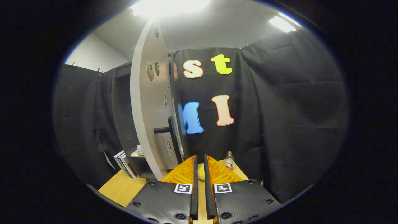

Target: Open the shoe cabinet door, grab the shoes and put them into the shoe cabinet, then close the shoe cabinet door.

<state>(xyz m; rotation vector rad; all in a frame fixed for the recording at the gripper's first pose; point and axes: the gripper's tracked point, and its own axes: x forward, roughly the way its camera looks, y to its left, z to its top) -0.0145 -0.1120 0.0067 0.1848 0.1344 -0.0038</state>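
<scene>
Cabinet door (pixel 149 102) ajar, just ahead-left of nearly clenched, empty tongs (pixel 200 161)

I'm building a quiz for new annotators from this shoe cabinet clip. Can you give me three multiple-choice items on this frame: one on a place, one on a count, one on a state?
1. Where does the plastic bottle stand?
A. On the wooden table, beyond the fingers by the black cloth
B. Inside the cabinet
C. Between the fingers

2. How many bottles stand on the table?
A. Three
B. One
C. None

3. How is the cabinet door?
A. Shut flat
B. Taken off and lying on the table
C. Swung open, edge toward the camera

Answers: 1 A, the bottle stands on the table's far side near the cloth. 2 B, a single bottle is seen there. 3 C, the door stands out from the cabinet with its black handle showing. The gripper has its fingers nearly together, holding nothing.
</scene>
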